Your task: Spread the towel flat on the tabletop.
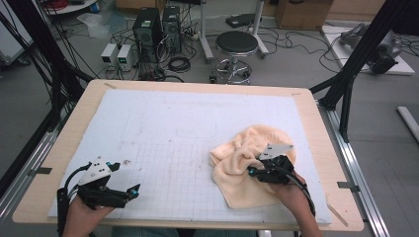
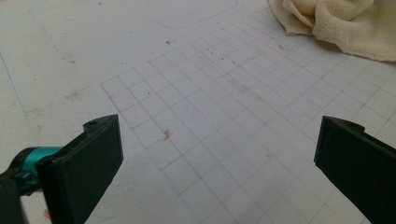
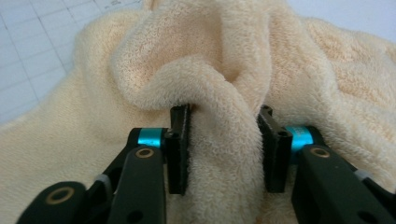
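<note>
step in hand: gripping the towel point(image 1: 249, 163), which lies crumpled on the right half of the tabletop point(image 1: 163, 143). right gripper point(image 3: 224, 149) pinches a raised fold of it between its jaws. left gripper point(image 2: 219, 154) hovers wide and empty, well apart. next move likely calls for lifting the fold without slip.

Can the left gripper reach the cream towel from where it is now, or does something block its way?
Probably yes. The left gripper stands open over bare gridded mat, with nothing lying between it and the towel. The right gripper already pinches a fold of that towel, so the near left edge looks the freest.
</note>
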